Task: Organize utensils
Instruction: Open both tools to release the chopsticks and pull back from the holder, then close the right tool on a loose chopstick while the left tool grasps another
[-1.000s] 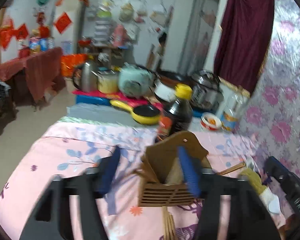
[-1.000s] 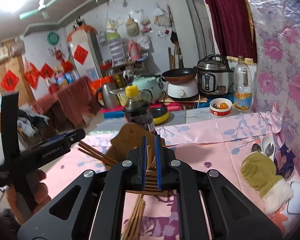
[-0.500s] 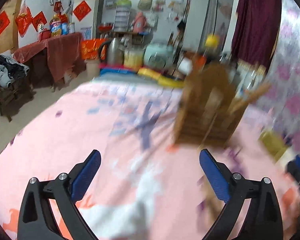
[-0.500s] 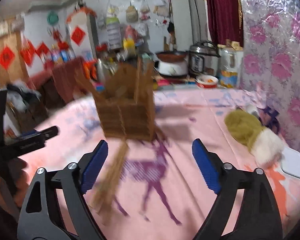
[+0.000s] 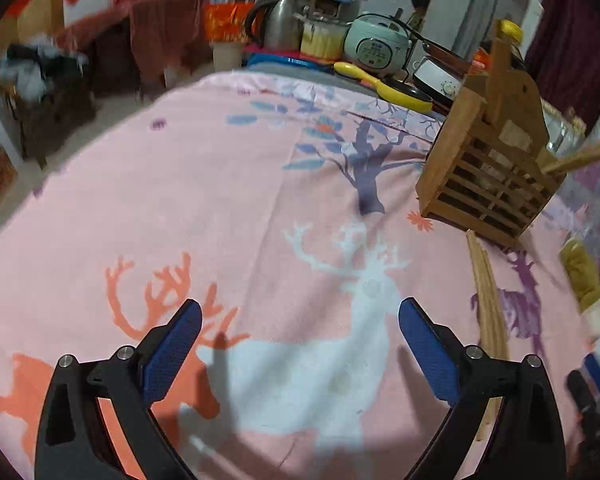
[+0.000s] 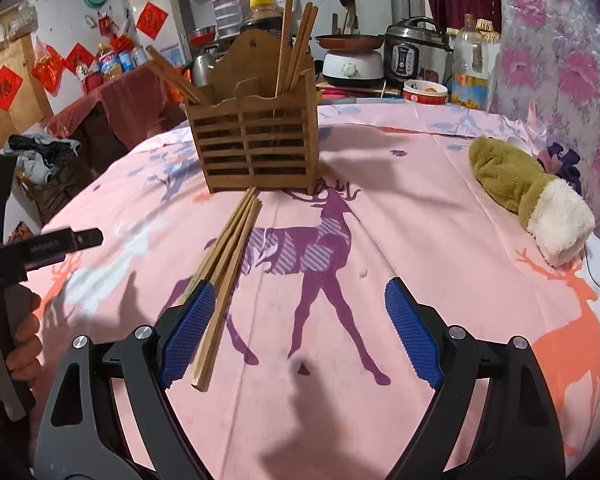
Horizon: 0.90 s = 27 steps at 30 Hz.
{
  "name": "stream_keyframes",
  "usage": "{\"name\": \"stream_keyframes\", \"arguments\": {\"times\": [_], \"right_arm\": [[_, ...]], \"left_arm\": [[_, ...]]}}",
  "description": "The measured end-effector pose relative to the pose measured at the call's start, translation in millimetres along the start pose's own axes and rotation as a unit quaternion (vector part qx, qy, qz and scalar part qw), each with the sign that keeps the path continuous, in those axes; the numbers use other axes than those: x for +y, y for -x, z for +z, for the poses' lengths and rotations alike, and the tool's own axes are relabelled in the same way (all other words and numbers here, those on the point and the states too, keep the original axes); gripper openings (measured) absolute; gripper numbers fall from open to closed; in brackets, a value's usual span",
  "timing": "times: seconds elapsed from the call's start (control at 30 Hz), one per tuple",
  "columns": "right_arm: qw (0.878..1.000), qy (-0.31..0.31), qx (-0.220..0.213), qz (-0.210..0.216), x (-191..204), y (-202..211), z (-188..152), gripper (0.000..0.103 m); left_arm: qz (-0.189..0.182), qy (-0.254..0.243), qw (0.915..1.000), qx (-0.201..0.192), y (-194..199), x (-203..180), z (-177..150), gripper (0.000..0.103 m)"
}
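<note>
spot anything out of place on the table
Yes: a bundle of chopsticks lies loose on the pink cloth in front of the wooden holder, while other chopsticks stand inside it.

Right gripper (image 6: 296, 332) wide open, empty; chopsticks (image 6: 230, 256) by its left finger, holder (image 6: 256, 148) ahead.

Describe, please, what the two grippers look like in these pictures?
Both match: the left gripper and the right gripper each have two black angular fingers with triangular cut-outs and silver round bolts, tipped with blue cross-hatched pads. In the right wrist view, the left gripper's black body bears small, unreadable lettering. No cables or sleeves show.
</note>
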State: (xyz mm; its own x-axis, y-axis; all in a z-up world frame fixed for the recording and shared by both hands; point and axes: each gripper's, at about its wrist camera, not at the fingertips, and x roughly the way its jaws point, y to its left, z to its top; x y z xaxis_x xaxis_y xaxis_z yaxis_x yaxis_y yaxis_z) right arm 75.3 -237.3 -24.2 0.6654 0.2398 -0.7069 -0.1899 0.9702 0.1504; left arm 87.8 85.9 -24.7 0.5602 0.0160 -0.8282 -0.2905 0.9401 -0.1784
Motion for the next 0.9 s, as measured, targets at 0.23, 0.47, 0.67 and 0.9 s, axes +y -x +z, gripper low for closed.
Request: {"name": "stream_keyframes", "arguments": {"times": [0.23, 0.47, 0.67, 0.9], "right_arm": [[0.999, 0.037, 0.036, 0.004, 16.3, -14.8, -5.6, 0.084], [0.991, 0.103, 0.090, 0.001, 37.3, -31.3, -15.7, 0.084], [0.993, 0.049, 0.078, -0.079, 5.0, -33.5, -7.7, 0.082], [0.998, -0.025, 0.042, -0.025, -17.4, -15.8, 1.8, 0.078]], "left_arm": [[-0.014, -0.013, 0.9998, 0.003, -0.2, -8.9, -2.4, 0.097], [0.010, -0.104, 0.9943, -0.021, 4.5, -42.8, -13.1, 0.097], [0.000, -0.140, 0.9898, -0.026, 6.4, -56.7, -19.8, 0.097], [-0.027, -0.190, 0.9813, -0.012, 2.5, -76.6, -32.8, 0.097]]}}
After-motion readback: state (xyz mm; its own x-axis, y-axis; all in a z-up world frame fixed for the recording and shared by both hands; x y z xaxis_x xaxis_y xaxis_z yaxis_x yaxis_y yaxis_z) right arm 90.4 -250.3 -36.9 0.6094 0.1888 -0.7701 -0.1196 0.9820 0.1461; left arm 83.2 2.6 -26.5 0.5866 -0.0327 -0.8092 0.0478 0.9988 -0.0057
